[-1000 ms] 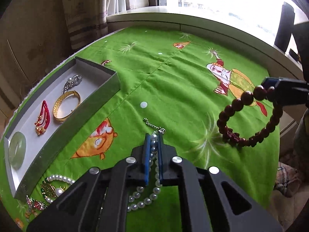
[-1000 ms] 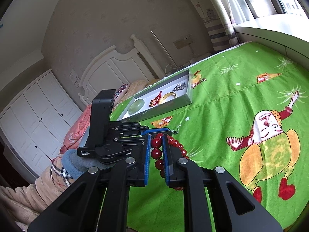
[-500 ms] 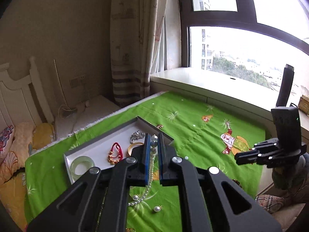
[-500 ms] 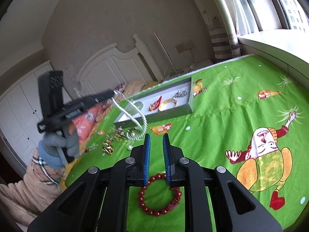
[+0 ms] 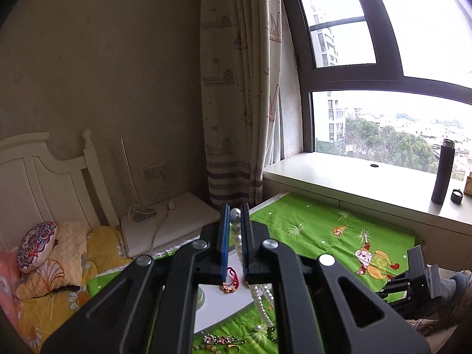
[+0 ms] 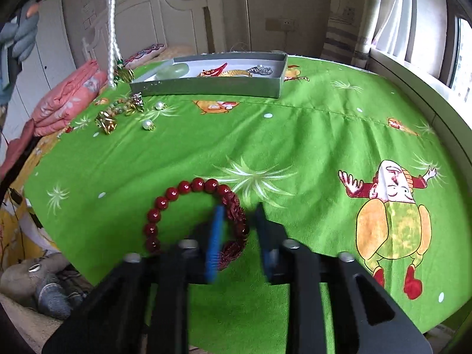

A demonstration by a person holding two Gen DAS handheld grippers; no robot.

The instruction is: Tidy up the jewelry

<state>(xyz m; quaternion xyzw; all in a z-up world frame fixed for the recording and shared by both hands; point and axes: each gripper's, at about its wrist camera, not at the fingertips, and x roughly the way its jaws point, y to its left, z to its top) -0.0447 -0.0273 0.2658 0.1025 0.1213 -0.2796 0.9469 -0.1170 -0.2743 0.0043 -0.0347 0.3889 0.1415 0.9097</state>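
Left hand-held gripper [image 5: 234, 224]: I lifted it, pinching the pearl necklace [image 5: 259, 295] above the tray [image 6: 206, 84].
Right hand-held gripper [image 6: 237, 230]: spread; I'd dropped the red bracelet [image 6: 188, 206] near the bed's front edge.
Meaning: bracelet needs regrasping.

Daylit via window [image 5: 383, 44], glare; fisheye edges; right tool [image 6: 239, 236] blurred.

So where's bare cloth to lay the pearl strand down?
Bare green sheet lies between the grey tray, the red bead bracelet and the cartoon figure. Crowded: loose trinkets left of the tray, below the hanging pearl strand.
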